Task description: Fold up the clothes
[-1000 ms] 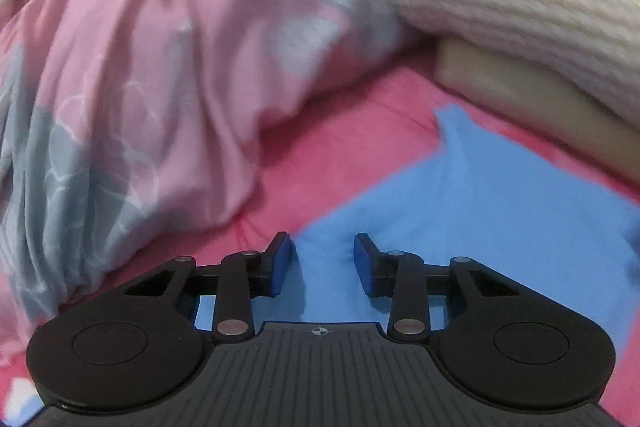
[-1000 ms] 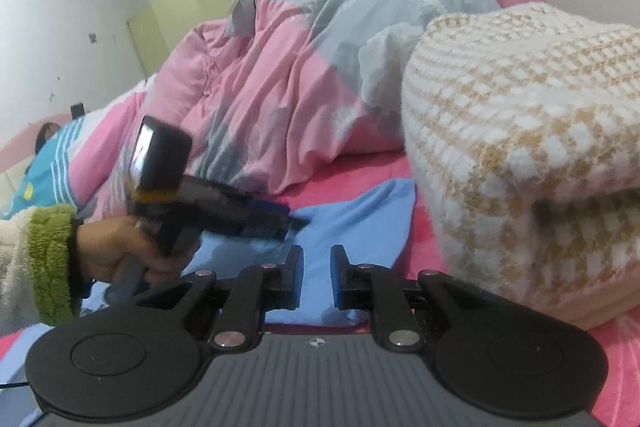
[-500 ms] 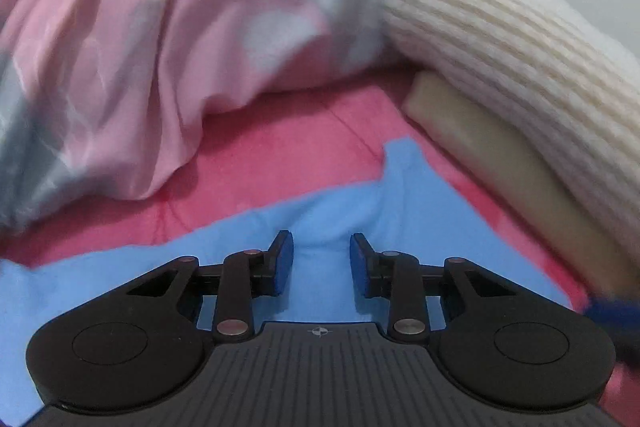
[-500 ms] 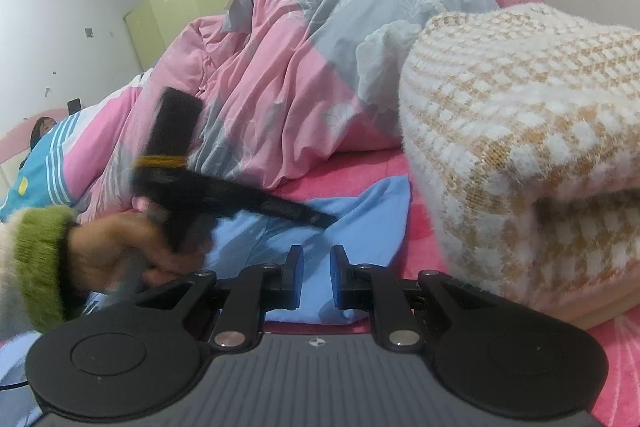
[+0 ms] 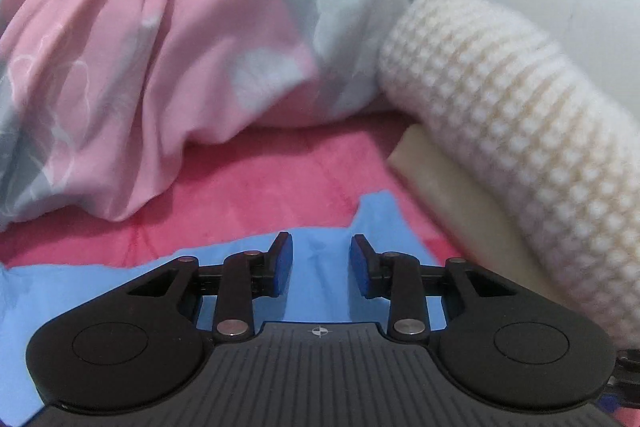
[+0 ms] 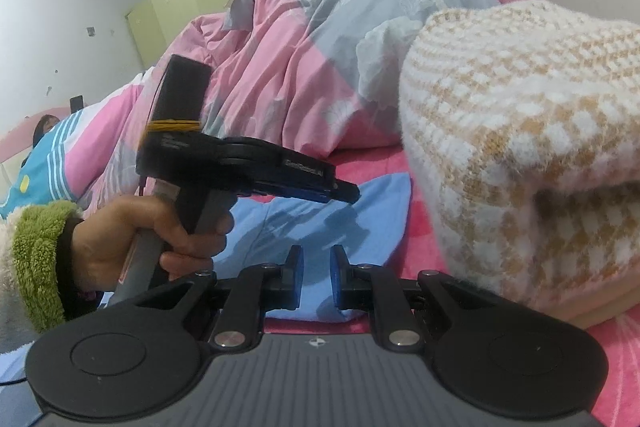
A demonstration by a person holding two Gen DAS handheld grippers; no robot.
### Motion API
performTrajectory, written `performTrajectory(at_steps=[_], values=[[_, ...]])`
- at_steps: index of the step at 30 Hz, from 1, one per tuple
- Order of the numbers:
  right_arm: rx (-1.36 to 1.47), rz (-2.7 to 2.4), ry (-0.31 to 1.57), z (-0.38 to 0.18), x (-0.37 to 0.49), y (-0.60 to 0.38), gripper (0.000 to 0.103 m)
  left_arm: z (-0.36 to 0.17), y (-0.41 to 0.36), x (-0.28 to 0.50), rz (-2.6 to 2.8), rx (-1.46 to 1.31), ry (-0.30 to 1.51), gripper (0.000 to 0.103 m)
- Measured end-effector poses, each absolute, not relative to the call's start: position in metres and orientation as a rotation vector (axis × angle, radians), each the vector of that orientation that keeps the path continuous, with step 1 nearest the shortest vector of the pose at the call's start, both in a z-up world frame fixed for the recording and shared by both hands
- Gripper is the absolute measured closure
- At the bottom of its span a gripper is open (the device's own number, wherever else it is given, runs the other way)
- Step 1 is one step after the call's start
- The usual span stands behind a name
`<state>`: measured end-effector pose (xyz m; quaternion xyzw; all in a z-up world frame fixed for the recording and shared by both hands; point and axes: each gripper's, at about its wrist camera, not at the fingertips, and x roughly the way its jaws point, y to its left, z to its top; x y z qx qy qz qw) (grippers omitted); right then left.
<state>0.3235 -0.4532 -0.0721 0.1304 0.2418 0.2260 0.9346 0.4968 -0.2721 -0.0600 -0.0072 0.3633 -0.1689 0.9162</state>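
A light blue garment (image 5: 320,263) lies flat on the pink bed sheet (image 5: 280,187), one pointed corner (image 5: 376,201) reaching toward the far right. My left gripper (image 5: 320,267) hovers over the garment's far edge, open, with nothing between its blue pads. In the right wrist view the same blue garment (image 6: 328,219) spreads ahead, and my right gripper (image 6: 316,277) sits low over its near edge with a narrow empty gap between the pads. The left gripper (image 6: 344,191), held by a hand (image 6: 160,231) in a green cuff, hangs above the garment's middle.
A rumpled pink and grey duvet (image 5: 152,59) piles up behind the garment. A folded cream and tan knit (image 6: 520,147) rests on a beige folded item (image 5: 452,195) at the right, close to the garment's corner. A green wardrobe (image 6: 180,11) stands far back.
The left gripper has swung right and forward across the blue garment, from its left edge toward the pointed corner near the knit. The right gripper has stayed put.
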Motion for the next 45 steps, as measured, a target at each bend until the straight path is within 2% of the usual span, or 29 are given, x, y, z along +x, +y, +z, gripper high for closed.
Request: performTrajectory(at_steps=[4, 7, 11, 19, 22, 24, 26, 32, 36, 40, 42, 45], values=[[0.239, 0.448, 0.504, -0.075, 0.325, -0.451, 0.089, -0.008, -0.244, 0.48, -0.285, -0.03, 0.67, 0.069], [0.185, 0.395, 0.539, -0.077, 0.324, -0.445, 0.089, 0.054, -0.203, 0.44, -0.252, 0.033, 0.583, 0.065], [0.113, 0.323, 0.586, -0.079, 0.322, -0.436, 0.088, 0.134, -0.127, 0.366, -0.141, 0.123, 0.481, 0.063], [-0.012, 0.183, 0.664, -0.076, 0.314, -0.422, 0.085, 0.236, 0.043, 0.211, 0.281, 0.251, 0.351, 0.062], [-0.018, 0.142, 0.67, -0.06, 0.3, -0.424, 0.085, 0.26, 0.095, 0.155, 0.407, 0.26, 0.298, 0.056], [-0.021, 0.122, 0.669, -0.05, 0.292, -0.423, 0.085, 0.252, 0.119, 0.127, 0.441, 0.226, 0.304, 0.053], [-0.021, 0.148, 0.641, -0.044, 0.298, -0.408, 0.085, 0.221, 0.135, 0.11, 0.443, 0.184, 0.351, 0.053], [-0.055, 0.163, 0.71, -0.068, 0.328, -0.383, 0.085, 0.09, 0.158, 0.078, 0.369, -0.013, 0.594, 0.053], [-0.159, 0.125, 0.758, -0.069, 0.292, -0.396, 0.079, 0.01, 0.171, 0.065, 0.313, -0.219, 0.739, 0.053], [-0.179, 0.078, 0.773, -0.025, 0.224, -0.418, 0.078, -0.013, 0.164, 0.046, 0.268, -0.239, 0.729, 0.052], [-0.168, 0.091, 0.751, 0.003, 0.184, -0.421, 0.077, -0.011, 0.155, 0.041, 0.23, -0.215, 0.697, 0.048], [-0.104, 0.184, 0.745, 0.027, 0.133, -0.407, 0.068, -0.005, 0.13, 0.031, 0.12, -0.15, 0.659, 0.042]])
